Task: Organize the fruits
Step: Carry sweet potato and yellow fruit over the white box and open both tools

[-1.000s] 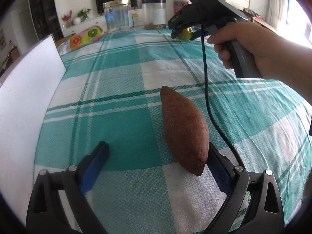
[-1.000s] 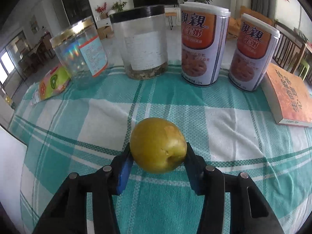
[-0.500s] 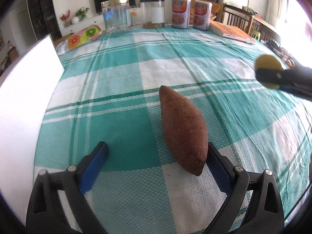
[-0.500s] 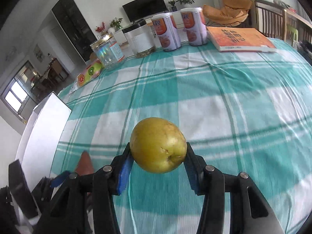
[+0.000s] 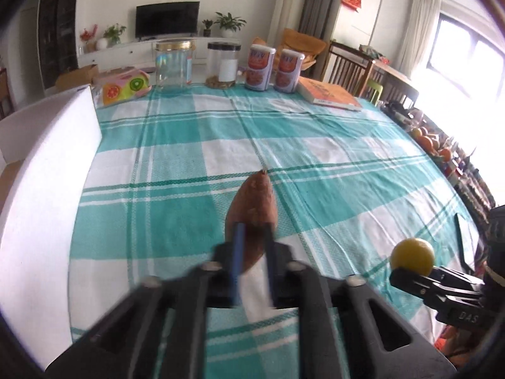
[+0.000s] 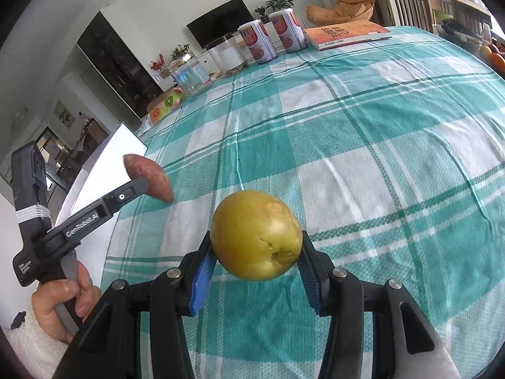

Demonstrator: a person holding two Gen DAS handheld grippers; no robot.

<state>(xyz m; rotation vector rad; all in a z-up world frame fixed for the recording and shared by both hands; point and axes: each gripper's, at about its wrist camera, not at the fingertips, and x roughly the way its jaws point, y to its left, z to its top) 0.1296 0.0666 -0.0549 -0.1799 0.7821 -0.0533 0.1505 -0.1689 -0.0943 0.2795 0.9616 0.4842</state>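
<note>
A brown sweet potato (image 5: pixel 252 205) hangs off the checked tablecloth (image 5: pixel 331 189), with my left gripper (image 5: pixel 254 233) shut on its near end. From the right wrist view the sweet potato (image 6: pixel 148 177) sticks out tilted past the left gripper (image 6: pixel 140 186), which a hand (image 6: pixel 63 300) holds. A yellow-green round fruit (image 6: pixel 255 233) is held above the cloth, my right gripper (image 6: pixel 256 252) shut on it. That fruit (image 5: pixel 412 252) and the right gripper (image 5: pixel 416 273) show at the lower right of the left wrist view.
A white box (image 5: pixel 47 189) stands along the table's left side. At the far edge are a fruit-print packet (image 5: pixel 126 87), two clear jars (image 5: pixel 173 63), two cans (image 5: pixel 262 69) and an orange book (image 5: pixel 328 96). Oranges (image 5: pixel 426 140) lie beyond the right edge.
The left gripper's jaws closed on the sweet potato and raised it off the cloth. The right gripper carried the yellow-green fruit from the jars at the far end to the near right side.
</note>
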